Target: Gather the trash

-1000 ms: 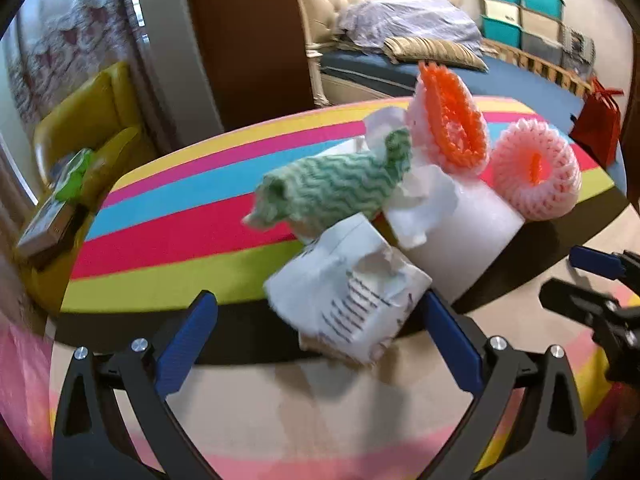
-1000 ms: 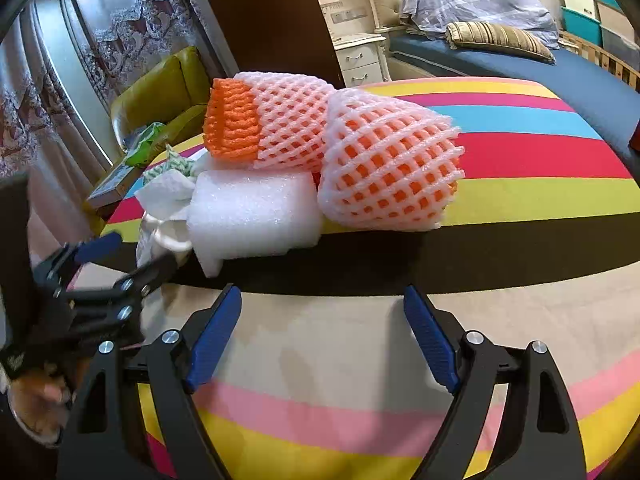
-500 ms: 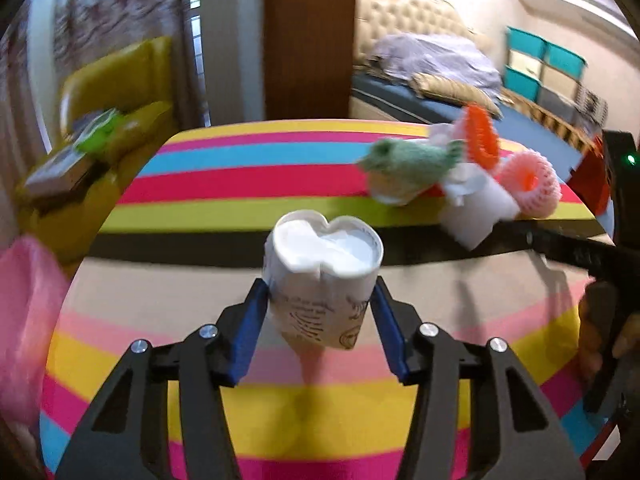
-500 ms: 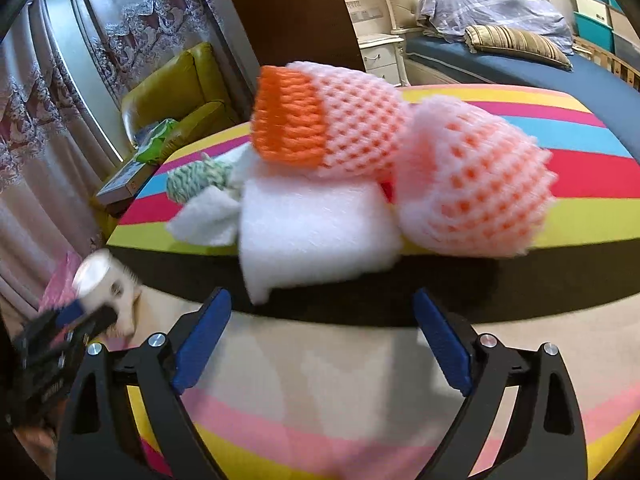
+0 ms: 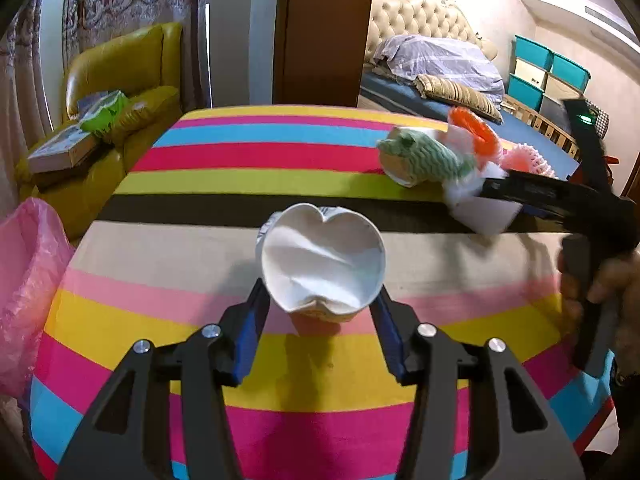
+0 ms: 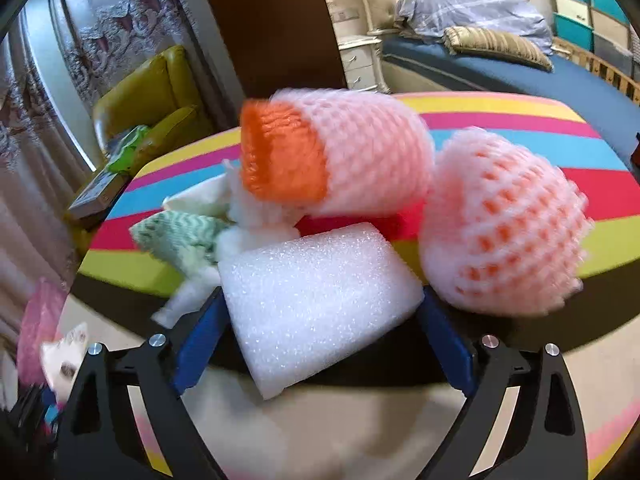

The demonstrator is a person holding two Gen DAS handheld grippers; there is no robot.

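While a crumpled paper cup point(image 5: 323, 260) is clamped in the left tongs point(image 5: 320, 320) over the striped tabletop point(image 5: 248, 152), a pink bag point(image 5: 28, 288) is seen at 9 o'clock. A white foam block point(image 6: 316, 304) is flanked, perhaps touched, by the right tongs point(image 6: 320, 344), the grip being indeterminable; a bed point(image 6: 500, 68) is seen at 1 o'clock.

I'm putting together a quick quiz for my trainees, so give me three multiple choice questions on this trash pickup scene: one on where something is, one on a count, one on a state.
1. Where is the pink plastic bag?
A. At the table's left edge
B. On the bed
C. In the right claw

2. How many pink foam fruit nets lie on the table?
A. One
B. Two
C. Four

3. What state is the paper cup in?
A. Standing free on the table
B. Lying in the bag
C. Squeezed in the left claw

Answers: 1 A, the bag hangs off the left rim. 2 B, one orange-lined net and a second net. 3 C, the blue pads press its dented sides.
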